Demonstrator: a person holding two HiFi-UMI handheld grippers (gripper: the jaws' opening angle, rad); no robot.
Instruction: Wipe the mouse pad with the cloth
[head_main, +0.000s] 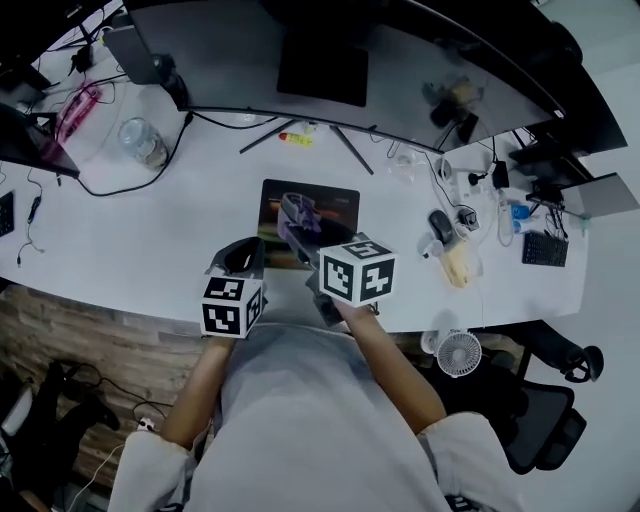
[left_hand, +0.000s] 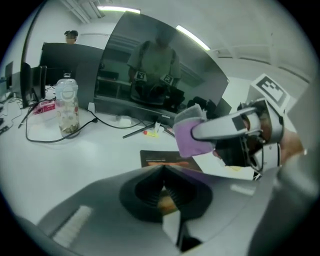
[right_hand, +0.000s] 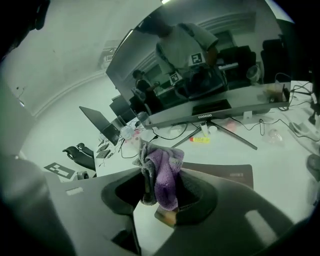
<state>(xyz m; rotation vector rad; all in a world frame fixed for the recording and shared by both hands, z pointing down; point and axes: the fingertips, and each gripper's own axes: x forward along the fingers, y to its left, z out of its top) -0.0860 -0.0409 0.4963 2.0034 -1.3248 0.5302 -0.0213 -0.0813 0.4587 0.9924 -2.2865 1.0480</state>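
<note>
Our right tool (right_hand: 160, 192) is clamped on the cloth (right_hand: 164, 172), bunched up, long axis running up out of the jaws. Our left tool (left_hand: 162, 187) is closed on nothing. Only the head view shows us the cloth over the mouse pad (head_main: 335, 200), just ahead of both tools.

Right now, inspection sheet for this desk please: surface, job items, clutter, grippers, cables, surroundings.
Surface: white desk, bare patch at front left.
Job's things: dark mouse pad flat below the curved monitor; purple cloth bunched, seemingly raised off the pad.
Clutter: plastic bottle, mouse, small yellow item.
Grippers: left gripper jaws together, empty; right gripper shut on the cloth.
Cables: black cable loops past the bottle.
Surroundings: office chair, small fan at right.
</note>
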